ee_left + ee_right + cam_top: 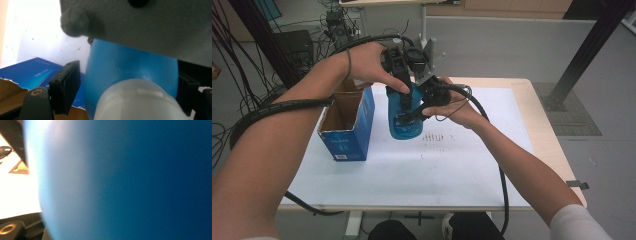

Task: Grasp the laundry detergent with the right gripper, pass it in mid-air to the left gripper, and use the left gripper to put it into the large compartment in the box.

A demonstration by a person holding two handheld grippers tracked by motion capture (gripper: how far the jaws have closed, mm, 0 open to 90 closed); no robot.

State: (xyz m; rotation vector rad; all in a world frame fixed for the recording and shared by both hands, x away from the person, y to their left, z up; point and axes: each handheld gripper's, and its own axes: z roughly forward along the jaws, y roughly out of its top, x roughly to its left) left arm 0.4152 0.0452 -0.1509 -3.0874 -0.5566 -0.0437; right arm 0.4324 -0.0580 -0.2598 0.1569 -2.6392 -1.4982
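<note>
A translucent blue bottle (403,117) with a white cap (140,102) is hanging above the white mat (412,165) on the table (542,130), just right of an open blue carton (349,125). The right gripper (412,116) is clamping its body with closed fingers, while the left gripper (130,87) is straddling the cap end, one finger (66,87) standing slightly off the bottle. Cables are lying on the grey floor (512,45) on the far side.

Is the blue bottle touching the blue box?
Apart. In the high view, the blue bottle is held up above the table in the claws, and white table shows between it and the open blue box standing to its left.
</note>
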